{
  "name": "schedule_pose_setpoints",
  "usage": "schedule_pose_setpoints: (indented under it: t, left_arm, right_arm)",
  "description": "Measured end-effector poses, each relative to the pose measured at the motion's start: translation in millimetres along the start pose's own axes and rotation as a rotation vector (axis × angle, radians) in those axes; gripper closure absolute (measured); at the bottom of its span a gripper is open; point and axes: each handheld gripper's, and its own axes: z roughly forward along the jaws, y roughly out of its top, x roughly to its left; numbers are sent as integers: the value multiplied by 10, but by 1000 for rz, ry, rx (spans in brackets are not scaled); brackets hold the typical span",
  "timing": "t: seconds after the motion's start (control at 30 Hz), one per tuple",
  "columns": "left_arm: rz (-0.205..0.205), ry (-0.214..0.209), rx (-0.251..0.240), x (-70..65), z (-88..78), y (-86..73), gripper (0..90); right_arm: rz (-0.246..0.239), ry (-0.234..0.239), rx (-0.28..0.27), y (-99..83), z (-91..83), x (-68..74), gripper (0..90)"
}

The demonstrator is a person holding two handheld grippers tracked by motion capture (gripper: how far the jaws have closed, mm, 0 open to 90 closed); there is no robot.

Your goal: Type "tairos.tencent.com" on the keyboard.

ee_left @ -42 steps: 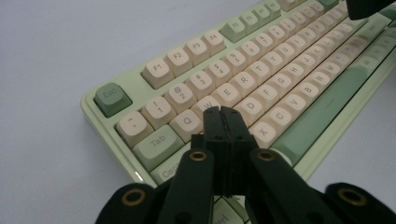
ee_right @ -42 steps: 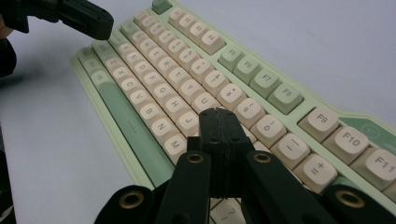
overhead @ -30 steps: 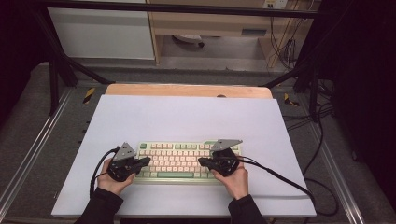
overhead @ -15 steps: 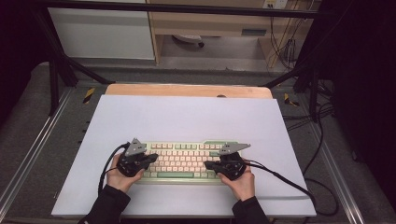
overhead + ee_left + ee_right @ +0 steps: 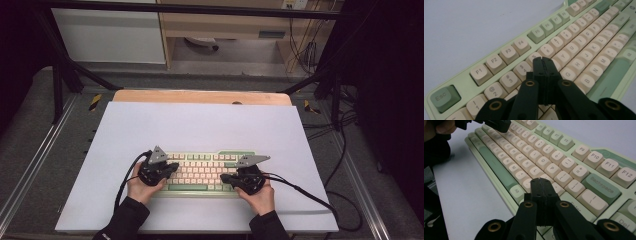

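Keyboard (image 5: pixel 207 172) in pale green with cream keys lies flat on the white sheet (image 5: pixel 200 130) that covers the table, near the person's edge and about midway across, its long side running left to right. Both hands rest at its two ends. The left gripper (image 5: pixel 172 167) sits over the left part of the key field, and in the left gripper view its two black jaws are pressed flat together with nothing between them, their tip above the number and upper letter rows, just beside the 5 key; whether the tip actually touches a keycap is hard to tell from this angle. The right gripper (image 5: pixel 225 177) sits over the right part of the keyboard, low toward the bottom row. In the right gripper view its jaws are likewise pressed together and empty, the tip near the Alt key (image 5: pixel 517 191) and the punctuation keys, with Backspace (image 5: pixel 601 188) off to its right. The left gripper's tip also shows there, far off over the upper left keys.
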Motion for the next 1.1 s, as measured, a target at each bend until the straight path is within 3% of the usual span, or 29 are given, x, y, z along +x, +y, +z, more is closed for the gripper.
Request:
schedule_pose_setpoints:
  t: [0.67,1.1]
  left_arm:
    - [5,-13,2,8,80,-50,899]
    - [16,-16,-18,-10,-66,-63,898]
  right_arm:
    - [-1,0,1,-15,-6,-14,900]
    - [4,0,-4,-13,-21,-9,900]
